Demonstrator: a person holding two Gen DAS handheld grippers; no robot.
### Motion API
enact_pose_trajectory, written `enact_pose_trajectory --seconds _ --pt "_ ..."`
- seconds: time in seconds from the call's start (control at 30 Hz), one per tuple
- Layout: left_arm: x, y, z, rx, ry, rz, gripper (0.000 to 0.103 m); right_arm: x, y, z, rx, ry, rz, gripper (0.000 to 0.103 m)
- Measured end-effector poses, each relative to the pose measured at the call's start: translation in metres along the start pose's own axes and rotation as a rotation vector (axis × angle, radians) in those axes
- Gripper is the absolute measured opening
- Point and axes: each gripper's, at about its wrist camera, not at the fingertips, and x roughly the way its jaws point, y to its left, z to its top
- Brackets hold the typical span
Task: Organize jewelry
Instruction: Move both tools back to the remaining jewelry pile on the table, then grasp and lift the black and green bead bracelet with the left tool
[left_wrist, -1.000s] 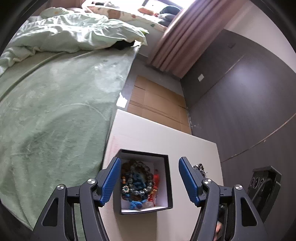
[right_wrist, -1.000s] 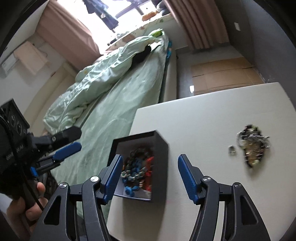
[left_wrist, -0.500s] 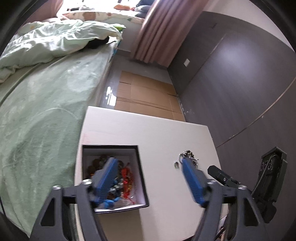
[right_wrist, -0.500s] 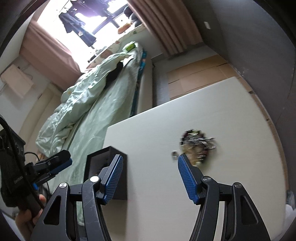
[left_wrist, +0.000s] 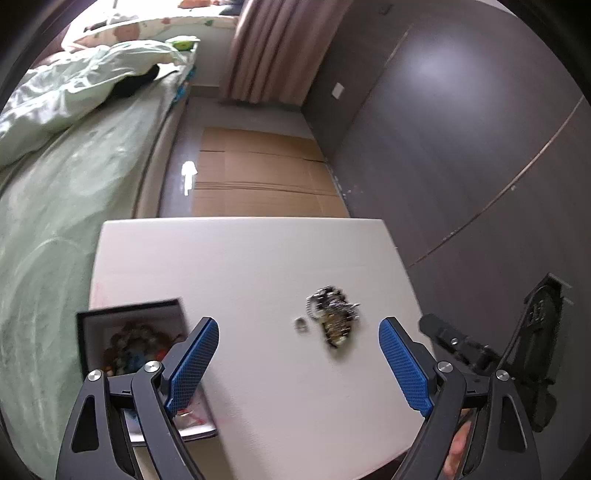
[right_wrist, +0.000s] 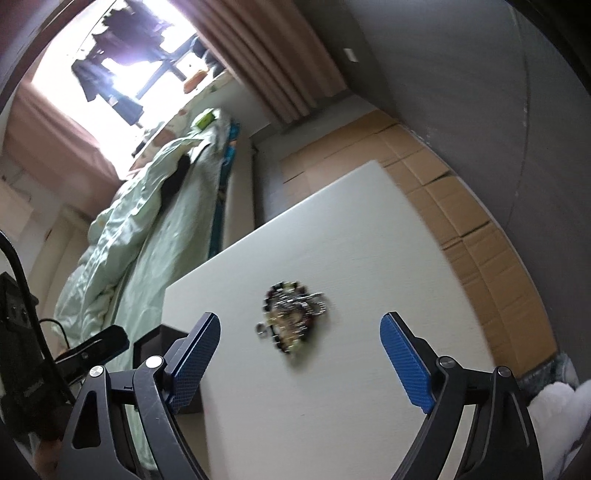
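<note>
1. We count one tabletop (left_wrist: 240, 258).
2. We count one black box (left_wrist: 83, 332) on it, holding a heap of beaded pieces too tangled to number.
3. We count one loose pile of jewelry (left_wrist: 334, 319).
4. We count one small ring (left_wrist: 301, 325) beside that pile.
5. We count two grippers: the left gripper (left_wrist: 298, 362) and the right gripper (right_wrist: 299, 358).

jewelry pile (left_wrist: 334, 317): blurred, pieces indistinguishable
black box (right_wrist: 173, 341): mostly hidden behind a finger
small ring (right_wrist: 261, 329): too small to make out
</note>
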Motion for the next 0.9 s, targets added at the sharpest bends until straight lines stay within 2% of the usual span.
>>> enact_pose_trajectory --seconds 0.27,0.57,0.63,0.83,0.9 --pt "0.028 -0.025 0.011 0.061 0.069 0.001 0.088 -0.002 -0.021 0.006 0.052 0.012 0.032 0.089" --pt "0.076 -0.031 0.004 0.065 0.152 -0.004 0.056 -0.01 -0.042 0.012 0.097 -0.009 0.034 0.088" --pt "0.087 -0.03 0.001 0.055 0.168 -0.011 0.047 -0.011 -0.044 0.013 0.101 -0.013 0.037 0.082" --pt "0.117 -0.027 -0.005 0.049 0.202 -0.01 0.032 -0.008 -0.047 0.012 0.093 0.005 0.031 0.076" --pt "0.124 -0.027 -0.005 0.053 0.207 -0.016 0.032 -0.009 -0.047 0.013 0.085 0.002 0.025 0.075"
